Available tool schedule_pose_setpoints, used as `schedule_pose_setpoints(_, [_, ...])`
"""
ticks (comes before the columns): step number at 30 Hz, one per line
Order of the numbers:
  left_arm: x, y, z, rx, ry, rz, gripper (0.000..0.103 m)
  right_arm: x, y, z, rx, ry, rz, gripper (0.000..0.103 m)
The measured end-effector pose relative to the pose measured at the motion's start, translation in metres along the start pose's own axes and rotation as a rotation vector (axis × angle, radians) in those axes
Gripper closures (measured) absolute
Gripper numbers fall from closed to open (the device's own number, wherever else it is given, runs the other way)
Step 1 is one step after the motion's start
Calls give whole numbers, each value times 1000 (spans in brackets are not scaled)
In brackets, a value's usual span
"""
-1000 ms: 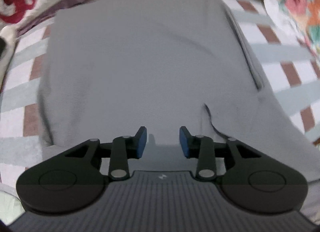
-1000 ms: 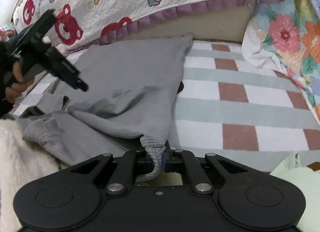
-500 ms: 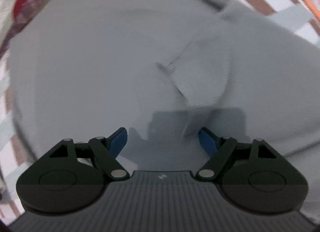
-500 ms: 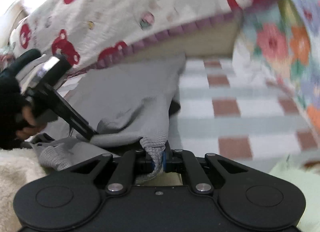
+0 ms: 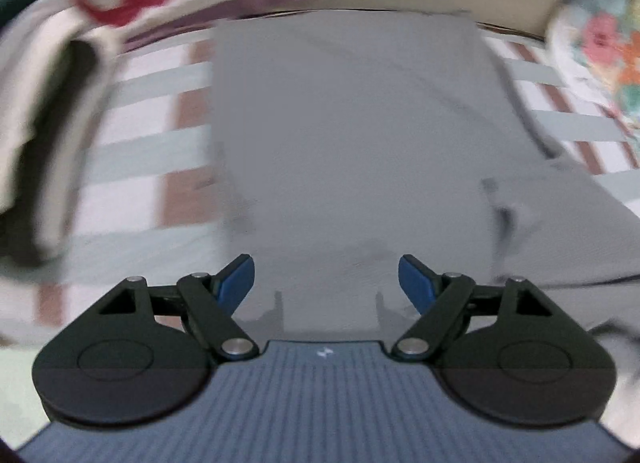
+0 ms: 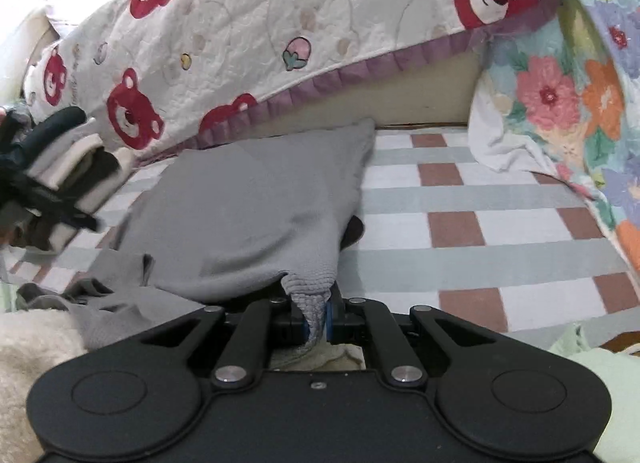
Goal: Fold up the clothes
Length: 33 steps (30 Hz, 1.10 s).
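Note:
A grey knit garment (image 5: 352,135) lies spread on the checked bed sheet (image 5: 156,123); it also shows in the right wrist view (image 6: 256,215). My left gripper (image 5: 326,287) is open and empty, its blue pads wide apart just above the garment's near part. It shows as a blurred black shape at the left edge of the right wrist view (image 6: 52,199). My right gripper (image 6: 318,319) is shut on the garment's ribbed corner (image 6: 310,295) and holds it lifted off the sheet.
A white quilt with red bears (image 6: 248,39) hangs along the back. A floral cushion (image 6: 560,103) is at the right. Stacked folded clothes (image 5: 44,111) lie at the left. Fluffy cream fabric (image 6: 36,343) sits at the near left.
My left gripper has pulled back from the garment and now faces its full length, jaws still wide. My right gripper keeps its hold on the corner and has tilted up slightly.

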State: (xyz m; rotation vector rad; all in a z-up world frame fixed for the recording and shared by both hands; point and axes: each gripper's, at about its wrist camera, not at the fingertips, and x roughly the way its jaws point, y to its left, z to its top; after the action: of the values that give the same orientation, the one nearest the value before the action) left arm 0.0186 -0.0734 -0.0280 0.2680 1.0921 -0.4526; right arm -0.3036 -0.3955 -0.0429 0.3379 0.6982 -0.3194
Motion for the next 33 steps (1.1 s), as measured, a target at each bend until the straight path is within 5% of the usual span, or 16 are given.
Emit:
schedule_pose_setpoints(3, [-8, 42, -30, -77, 28, 62, 24, 9, -6, -6, 64, 57, -26, 96])
schedule_pose_setpoints(8, [-12, 93, -73, -235, 86, -45, 24, -29, 38, 20, -142, -156, 13, 96])
schedule_pose_setpoints(12, [-9, 111, -105, -334, 139, -151, 24, -7, 10, 13, 24, -14, -47, 96])
schedule_pose_setpoints(16, [-17, 115, -117, -406, 100, -204, 23, 2, -1, 1, 104, 49, -57, 96])
schedule_pose_setpoints(29, [0, 88, -119, -282, 82, -48, 14, -4, -6, -4, 141, 77, -73, 87])
schedule_pose_setpoints(31, [-2, 85, -119, -263, 49, -73, 36, -6, -12, -5, 193, 70, -35, 85])
schedule_pose_setpoints(32, [-4, 84, -119, -253, 30, -82, 64, -8, -14, -5, 219, 63, -17, 81])
schedule_pose_setpoints(33, [-8, 82, -119, -241, 5, -86, 79, -10, -16, -4, 232, 59, -7, 77])
